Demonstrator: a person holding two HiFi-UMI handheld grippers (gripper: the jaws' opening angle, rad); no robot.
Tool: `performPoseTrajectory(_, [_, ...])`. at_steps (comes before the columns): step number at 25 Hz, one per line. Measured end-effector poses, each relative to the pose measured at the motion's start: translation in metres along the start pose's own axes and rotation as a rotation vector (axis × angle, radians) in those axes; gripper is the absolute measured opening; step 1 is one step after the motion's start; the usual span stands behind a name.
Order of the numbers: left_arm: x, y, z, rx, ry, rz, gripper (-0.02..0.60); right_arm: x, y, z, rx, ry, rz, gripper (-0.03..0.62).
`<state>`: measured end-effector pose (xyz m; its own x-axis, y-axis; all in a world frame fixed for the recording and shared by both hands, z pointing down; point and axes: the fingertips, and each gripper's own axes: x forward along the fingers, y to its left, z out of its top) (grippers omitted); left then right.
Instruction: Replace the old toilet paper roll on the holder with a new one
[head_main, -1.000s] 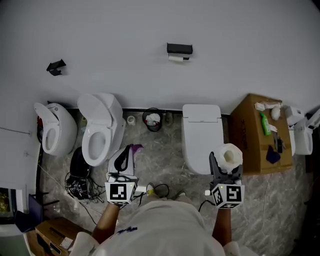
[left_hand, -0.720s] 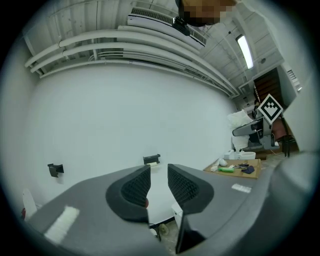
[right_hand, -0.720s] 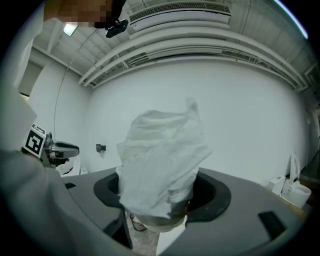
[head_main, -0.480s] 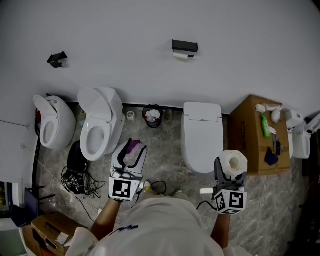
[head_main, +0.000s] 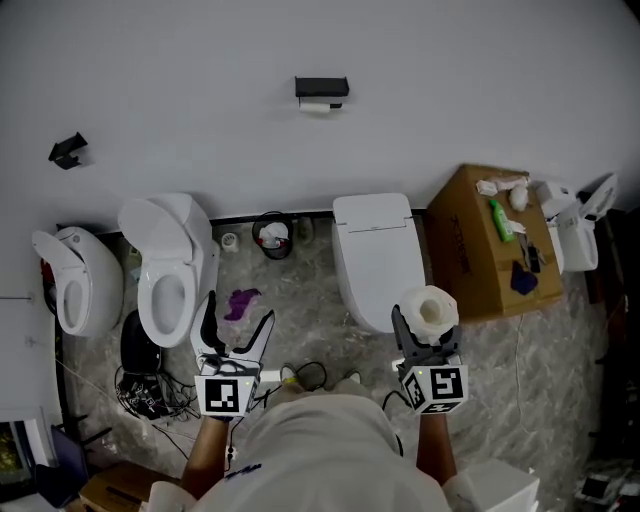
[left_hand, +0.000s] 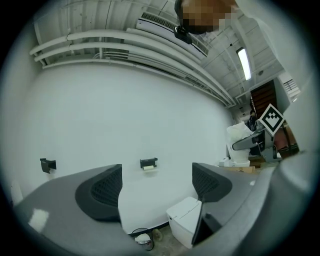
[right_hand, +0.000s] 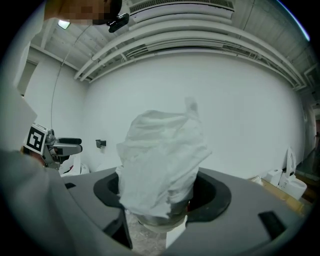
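The black holder (head_main: 321, 88) hangs on the white wall with the small old roll (head_main: 320, 104) under it; the left gripper view also has the holder (left_hand: 148, 163) far ahead. My left gripper (head_main: 233, 325) is low at the left, its jaws opening wide with nothing between them in its own view. A purple scrap (head_main: 241, 300) shows over the floor just past its tips. My right gripper (head_main: 425, 335) is shut on the new toilet paper roll (head_main: 428, 310), whose loose white wrap (right_hand: 162, 162) fills the right gripper view.
A closed white toilet (head_main: 375, 255) stands below the holder, with two open ones (head_main: 165, 270) (head_main: 65, 280) to the left. A waste bin (head_main: 272, 237) sits by the wall. Cables (head_main: 150, 390) lie at the left, and a cardboard box (head_main: 490, 250) with a green bottle at the right.
The left jaws went from shut on the purple scrap to wide open, and the scrap has left them. The whole view shifted left; the right gripper kept its hold on the roll.
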<state>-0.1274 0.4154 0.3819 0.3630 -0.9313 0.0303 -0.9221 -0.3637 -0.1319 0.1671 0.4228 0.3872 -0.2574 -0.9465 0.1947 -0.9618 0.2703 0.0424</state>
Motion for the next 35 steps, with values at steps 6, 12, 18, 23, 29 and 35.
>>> performPoseTrajectory(6, [-0.013, 0.029, 0.009, -0.042, -0.093, 0.001, 0.42, 0.017, 0.045, 0.005, 0.0, -0.015, 0.001, 0.316])
performPoseTrajectory(12, [-0.024, 0.058, -0.005, -0.044, -0.09, -0.036, 0.42, 0.027, 0.093, 0.008, 0.008, -0.014, 0.009, 0.316])
performPoseTrajectory(18, [-0.017, 0.079, -0.022, -0.075, -0.063, -0.011, 0.42, 0.032, 0.11, 0.014, -0.057, -0.003, 0.003, 0.316])
performPoseTrajectory(23, [-0.001, 0.085, -0.031, -0.058, -0.045, -0.007, 0.419, 0.042, 0.095, 0.009, -0.049, 0.011, -0.014, 0.316])
performPoseTrajectory(29, [0.037, 0.092, -0.035, -0.021, -0.008, 0.011, 0.419, 0.087, 0.071, 0.003, -0.034, 0.024, 0.002, 0.316])
performPoseTrajectory(35, [0.097, 0.091, -0.044, -0.021, 0.014, 0.022, 0.419, 0.143, 0.034, 0.012, -0.048, 0.01, 0.017, 0.316])
